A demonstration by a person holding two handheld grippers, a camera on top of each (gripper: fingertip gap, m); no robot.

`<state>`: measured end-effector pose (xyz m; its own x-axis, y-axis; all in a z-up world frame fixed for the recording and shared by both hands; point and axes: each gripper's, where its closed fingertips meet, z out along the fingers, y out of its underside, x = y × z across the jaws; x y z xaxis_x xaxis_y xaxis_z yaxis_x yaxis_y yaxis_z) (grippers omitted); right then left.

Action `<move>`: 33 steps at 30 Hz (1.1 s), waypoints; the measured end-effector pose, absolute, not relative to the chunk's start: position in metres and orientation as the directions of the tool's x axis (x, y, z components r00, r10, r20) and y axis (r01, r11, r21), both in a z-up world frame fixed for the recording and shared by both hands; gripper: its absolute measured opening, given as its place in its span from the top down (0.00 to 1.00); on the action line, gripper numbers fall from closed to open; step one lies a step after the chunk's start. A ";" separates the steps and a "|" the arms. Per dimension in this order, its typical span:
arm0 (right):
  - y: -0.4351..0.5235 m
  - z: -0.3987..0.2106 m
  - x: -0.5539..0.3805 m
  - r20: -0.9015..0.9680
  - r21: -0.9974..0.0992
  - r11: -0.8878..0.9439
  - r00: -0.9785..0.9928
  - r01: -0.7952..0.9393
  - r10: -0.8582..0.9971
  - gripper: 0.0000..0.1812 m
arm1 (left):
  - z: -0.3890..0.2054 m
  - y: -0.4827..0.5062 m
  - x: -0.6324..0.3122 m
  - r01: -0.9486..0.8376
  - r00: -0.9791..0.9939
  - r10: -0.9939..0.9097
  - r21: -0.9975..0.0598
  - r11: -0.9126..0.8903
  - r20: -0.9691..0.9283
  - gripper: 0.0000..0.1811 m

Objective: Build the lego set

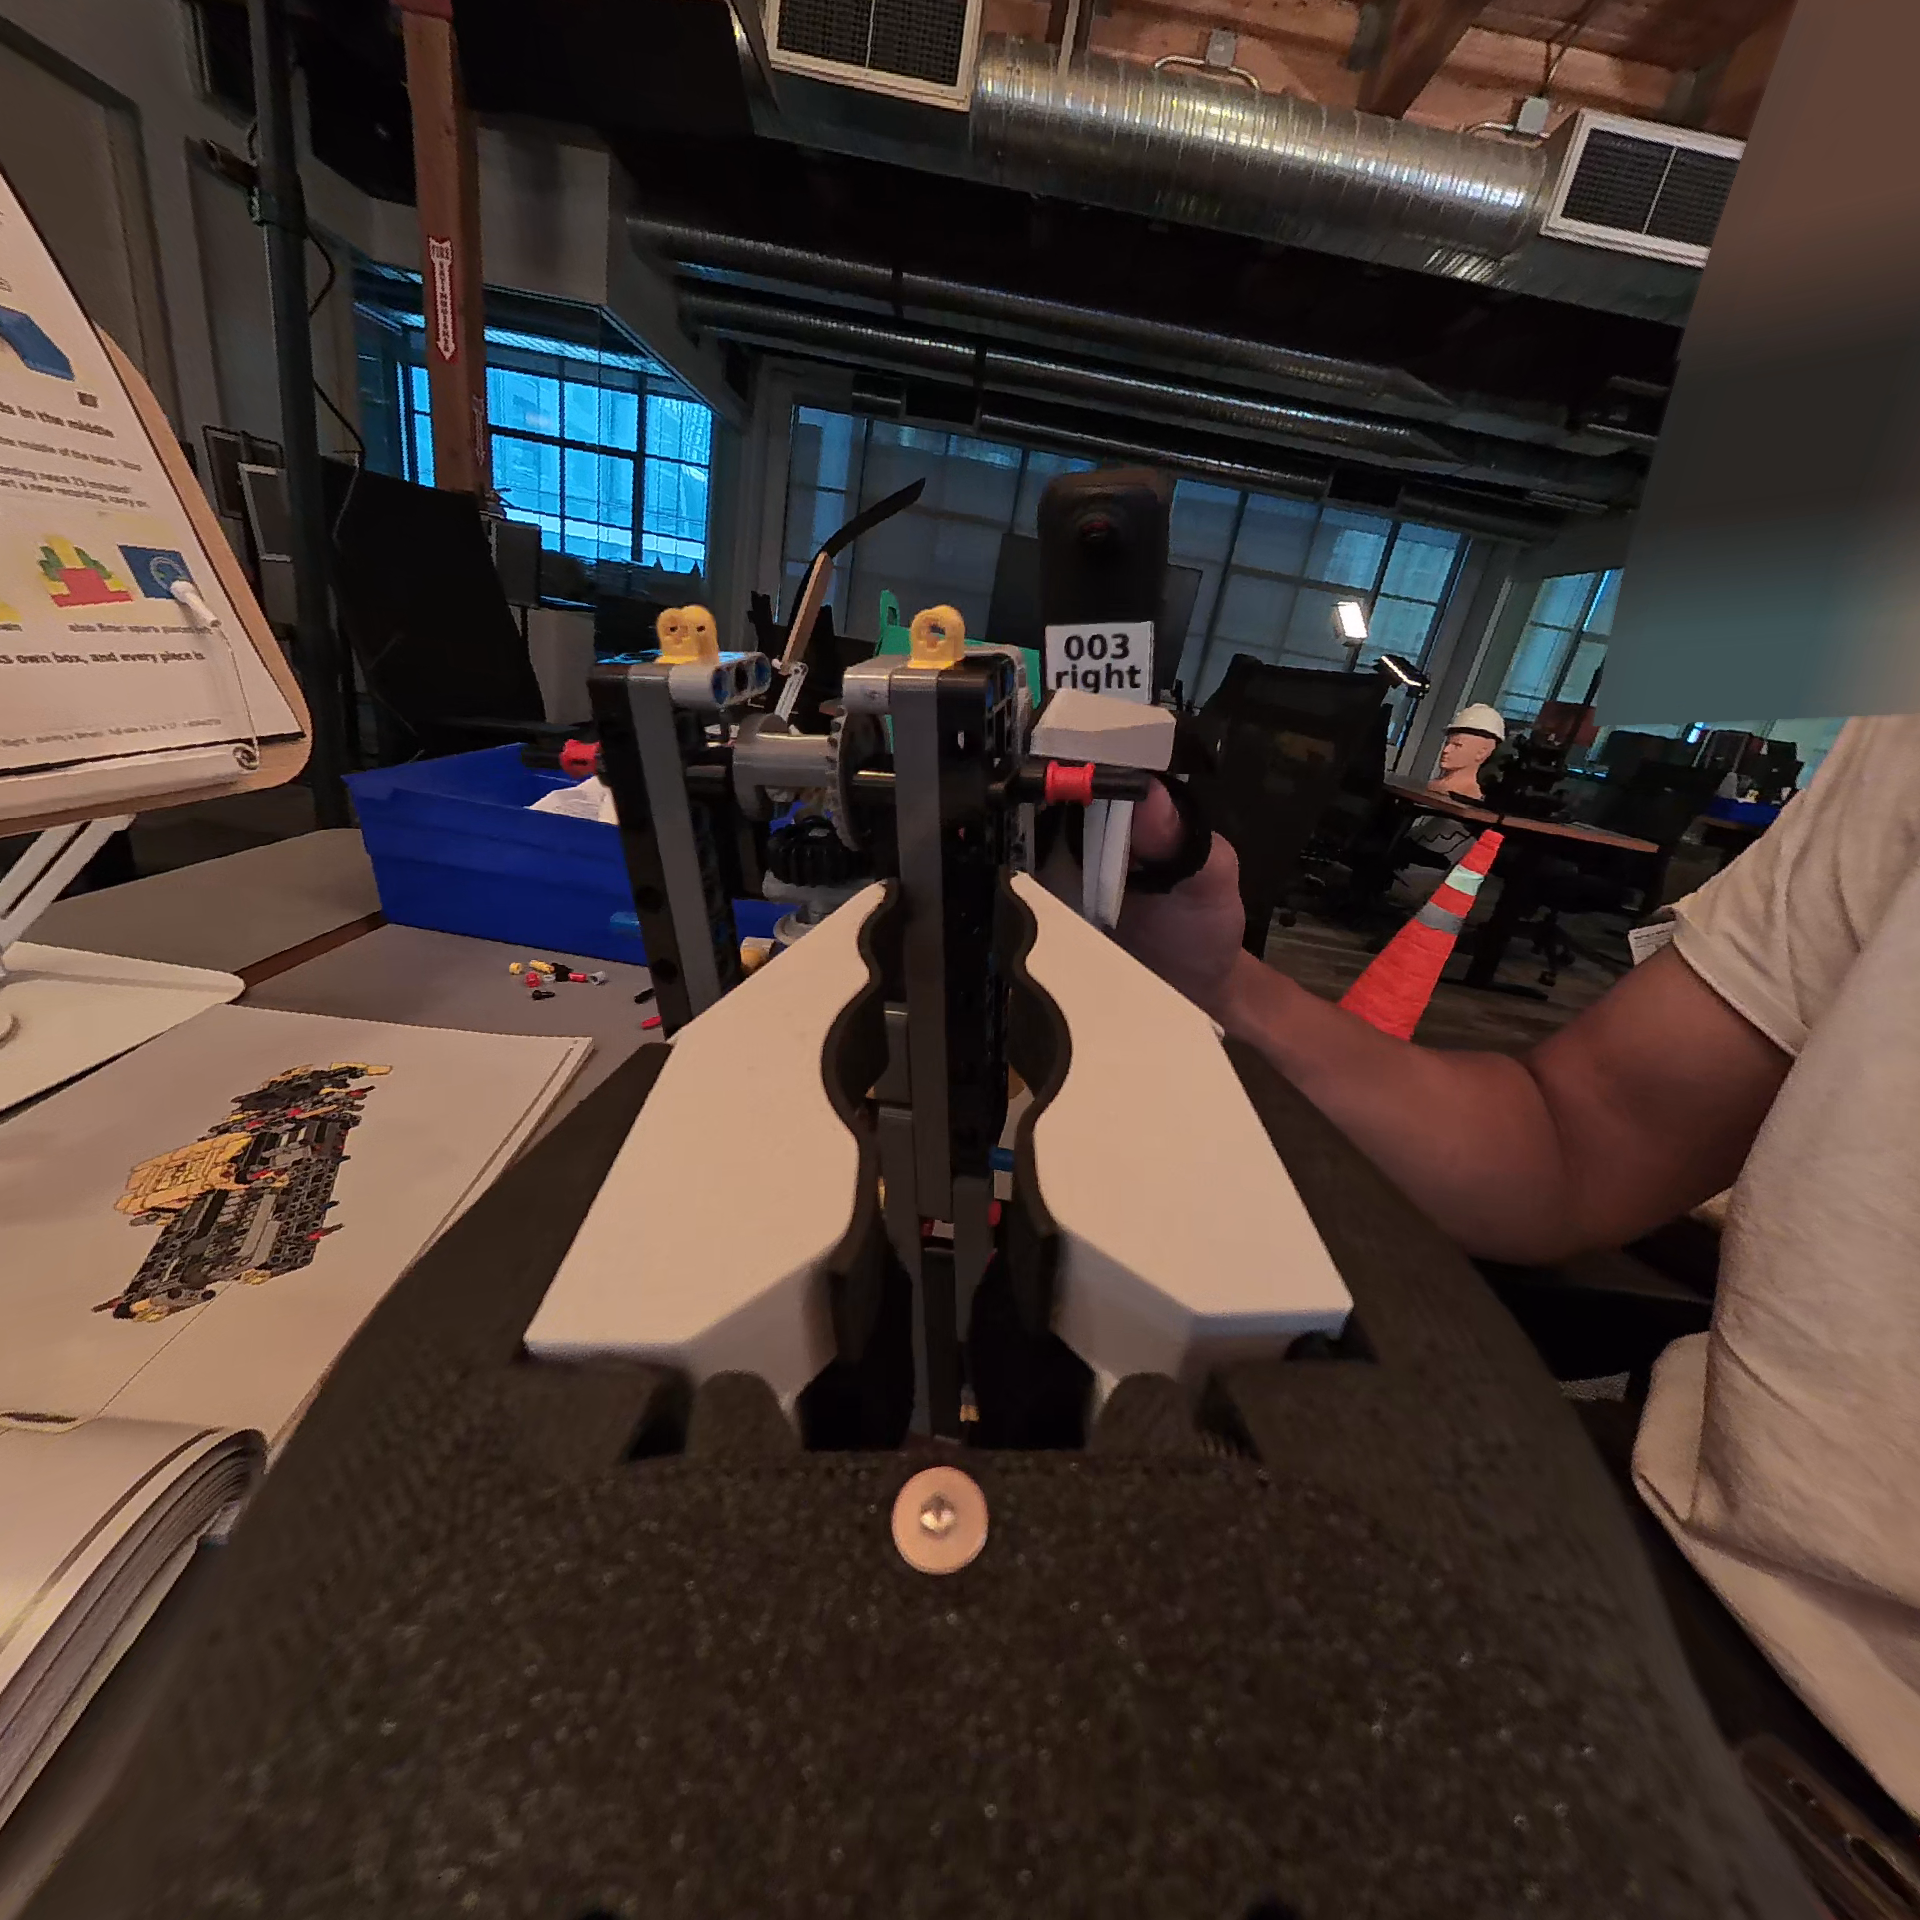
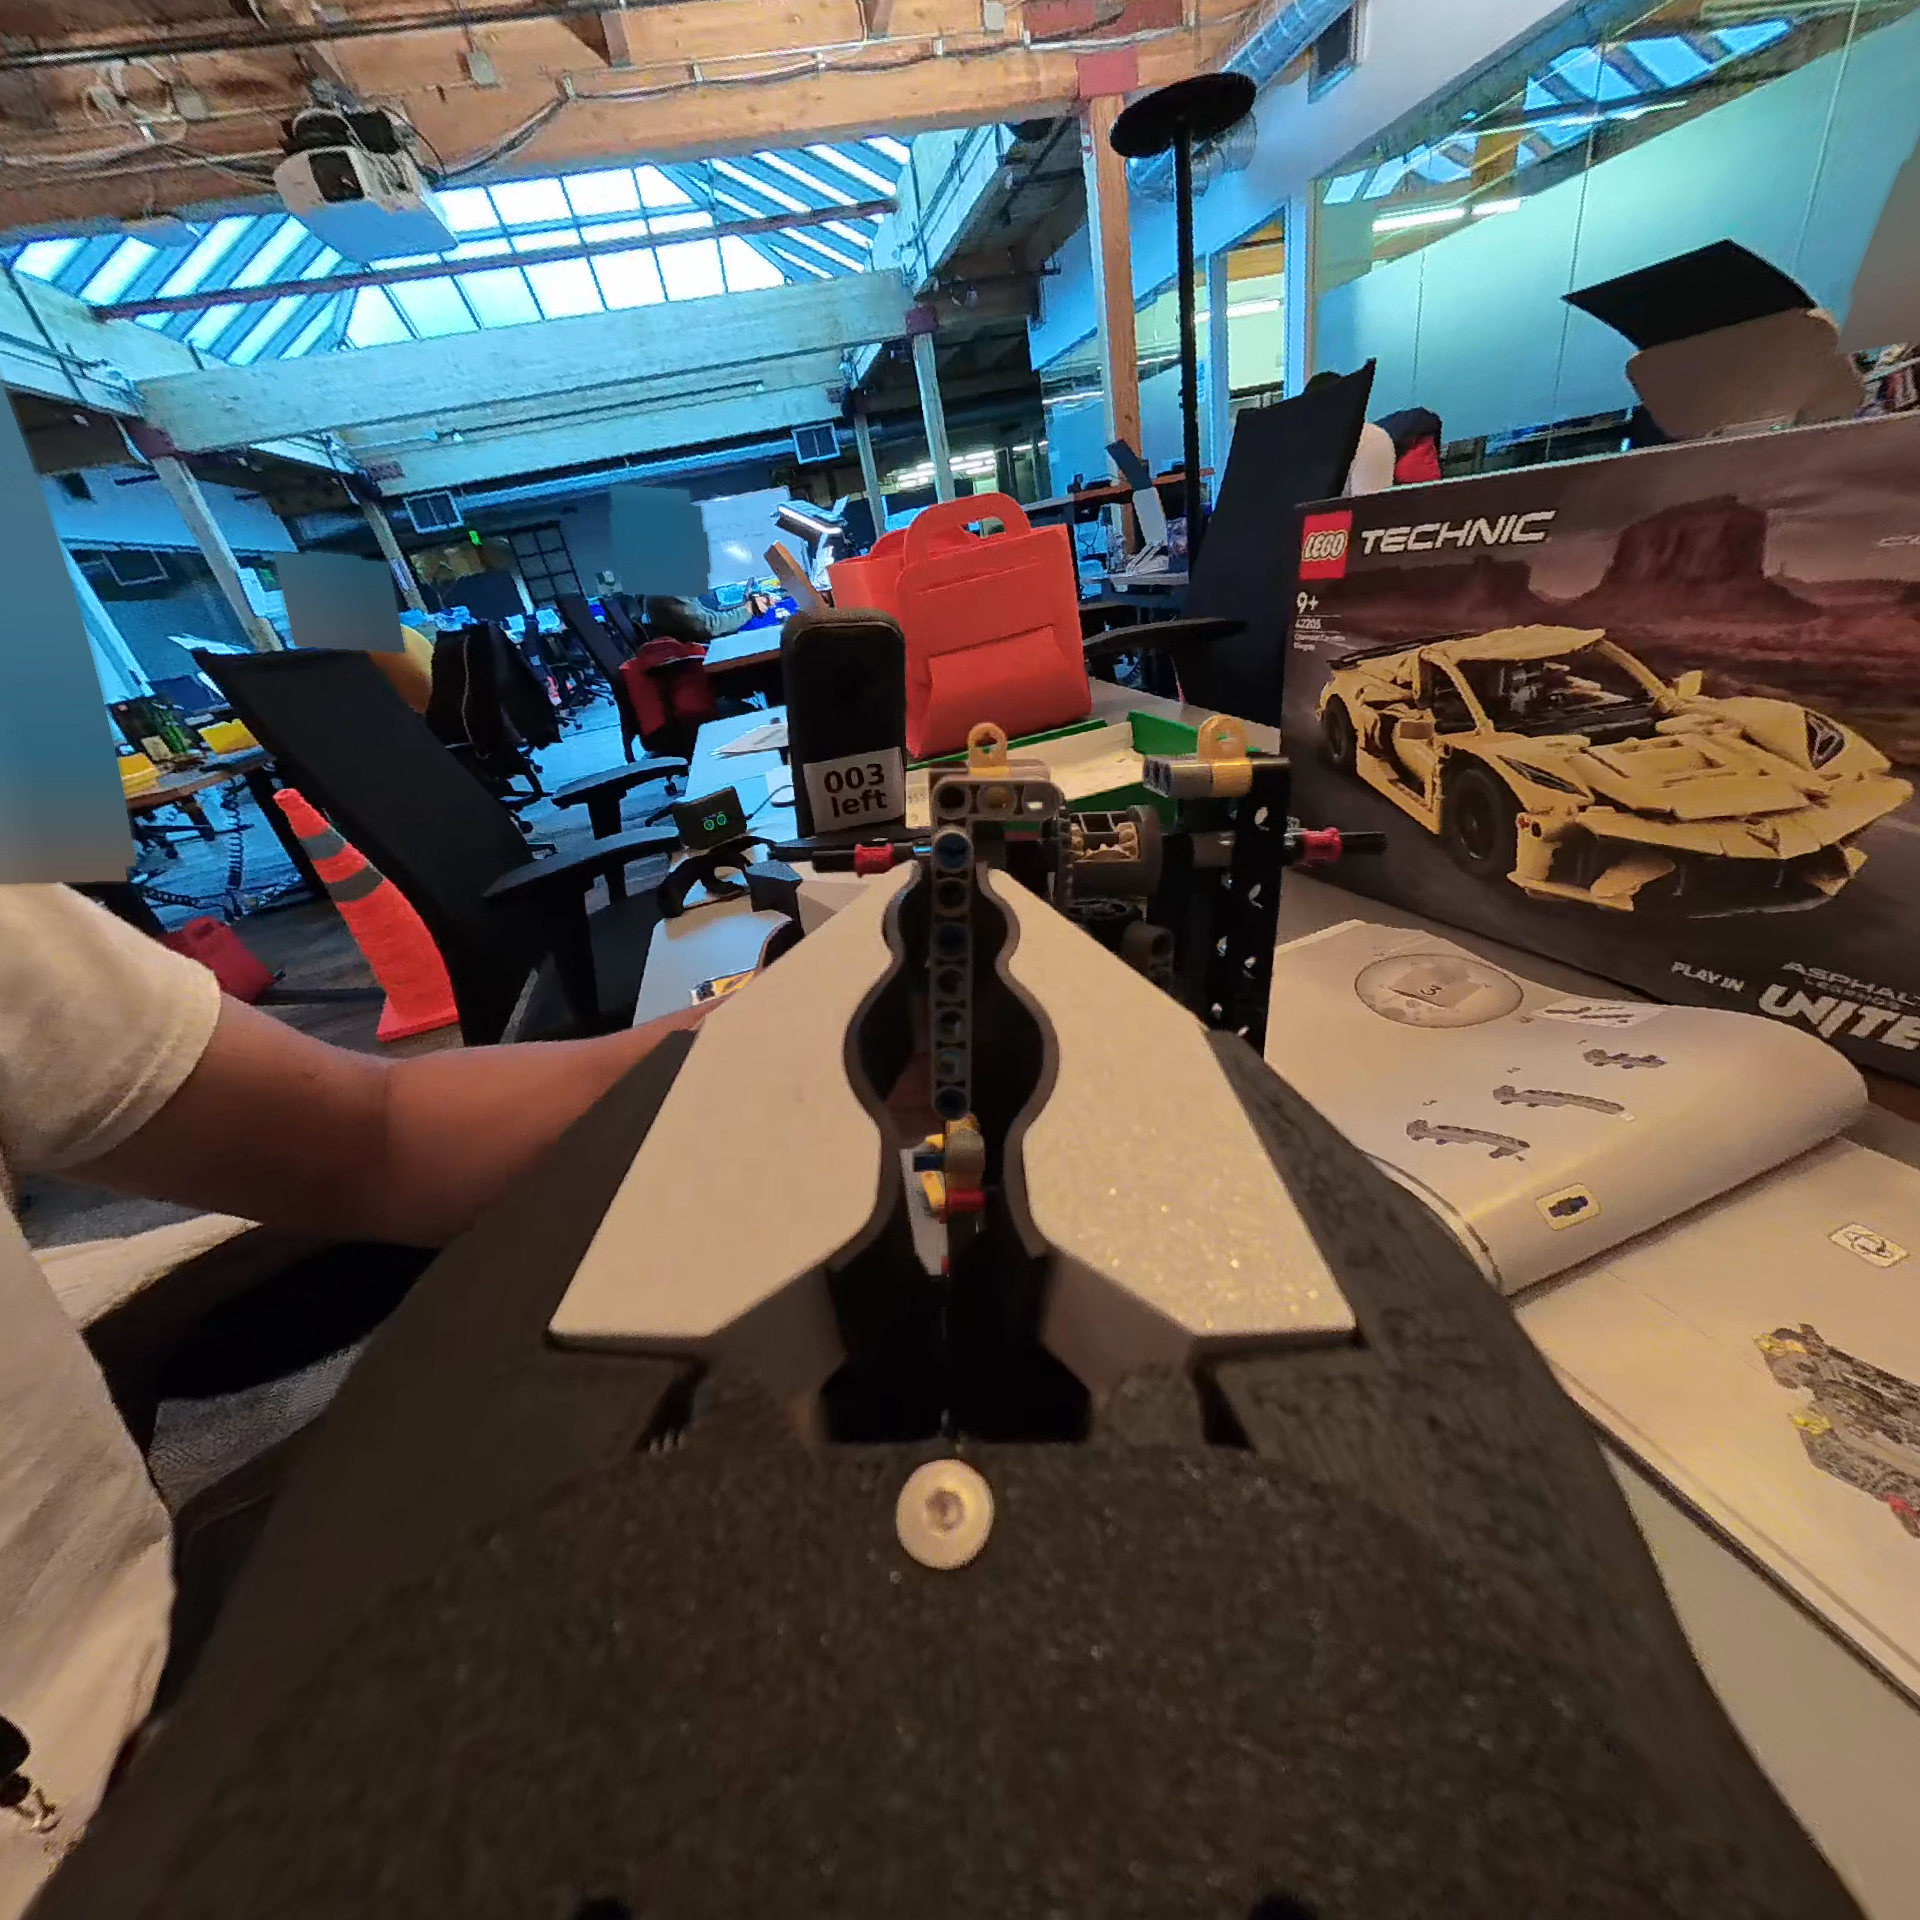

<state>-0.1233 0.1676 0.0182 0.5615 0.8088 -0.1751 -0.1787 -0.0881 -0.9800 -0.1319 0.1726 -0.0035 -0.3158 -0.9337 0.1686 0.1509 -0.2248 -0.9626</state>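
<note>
Grippers in my hands share one lego frame (image 1: 940,831) above the desk (image 1: 457,982): left gripper (image 1: 943,997) jaws clamp its near beam, right gripper (image 2: 948,997) jaws clamp the far beam; instruction booklet (image 1: 239,1195) lies left.

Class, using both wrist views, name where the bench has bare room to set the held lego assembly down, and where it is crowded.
Both grippers, left gripper and right gripper, are shut on the lego assembly. Bare grey table shows between the open manual and the blue bin, though loose small pieces dot its far edge. The right side is crowded: the second booklet runs up to the set box.
</note>
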 end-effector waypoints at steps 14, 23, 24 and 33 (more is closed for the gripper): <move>0.154 0.010 -0.130 -0.137 -0.985 -0.172 0.482 0.030 0.865 0.97 | -0.018 0.156 -0.130 0.023 -0.274 -0.961 -0.999 0.027 -0.033 0.92; 0.147 0.009 -0.139 -0.046 -0.950 -0.184 0.467 0.254 0.883 0.97 | -0.019 0.150 -0.132 0.022 -0.278 -0.958 -0.997 0.072 -0.075 0.92; 0.147 0.008 -0.139 -0.024 -0.947 -0.171 0.470 0.273 0.882 0.97 | -0.020 0.150 -0.132 0.015 -0.282 -0.957 -0.998 0.062 -0.064 0.92; 0.153 0.001 -0.134 0.006 -0.947 -0.161 0.515 0.279 0.857 0.97 | -0.028 0.154 -0.125 -0.017 -0.304 -0.950 -0.997 -0.074 0.076 0.92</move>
